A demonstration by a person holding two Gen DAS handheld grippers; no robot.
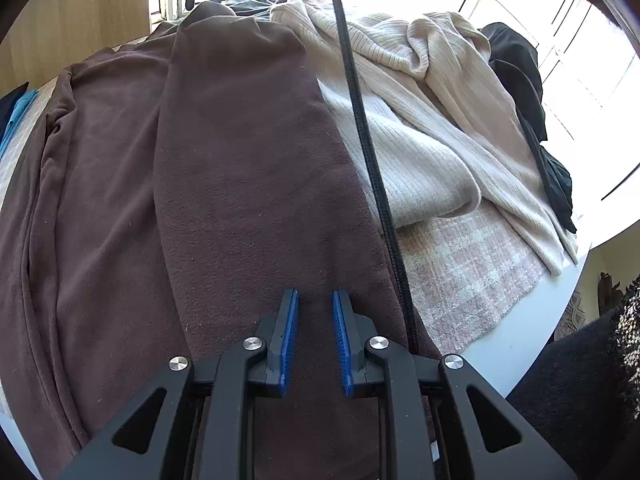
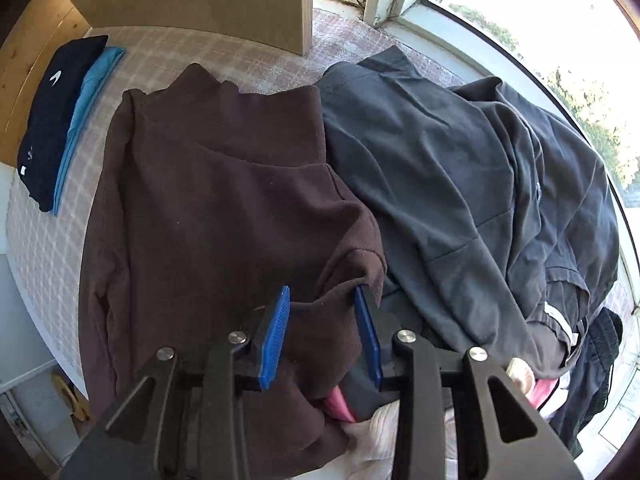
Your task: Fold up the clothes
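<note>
In the left wrist view, the left gripper [image 1: 315, 298] is hovering low over the brown fleece top [image 1: 248, 184], its blue-padded jaws standing a little apart with only fabric showing in the gap and nothing clamped between them; the top is lying spread across the checked pink cloth [image 1: 460, 276] that is covering the white table [image 1: 520, 328], with one panel folded over the middle and running away from the camera; a black cord [image 1: 362, 120] is hanging down across the frame just to the right of the jaws; beyond it a cream ribbed sweater [image 1: 432, 128] is lying rumpled beside the brown top, touching its edge, and a black garment [image 1: 520, 76] is sitting at the far right against the bright window. In the right wrist view, the right gripper [image 2: 323, 300] is standing with its jaws wide apart, and a raised bunch of the brown fleece top [image 2: 224, 200] is sitting between the pads; whether the pads are pressing it I cannot tell; the top is lying flat with its collar pointing away; a dark grey jacket [image 2: 460, 184] is lying heaped just beside it on the right, overlapping its edge; at the far left a folded navy garment [image 2: 56, 120] is resting on a folded blue garment [image 2: 90, 112], well apart from the brown top; something pink [image 2: 340, 404] is peeking out under the near hem.
</note>
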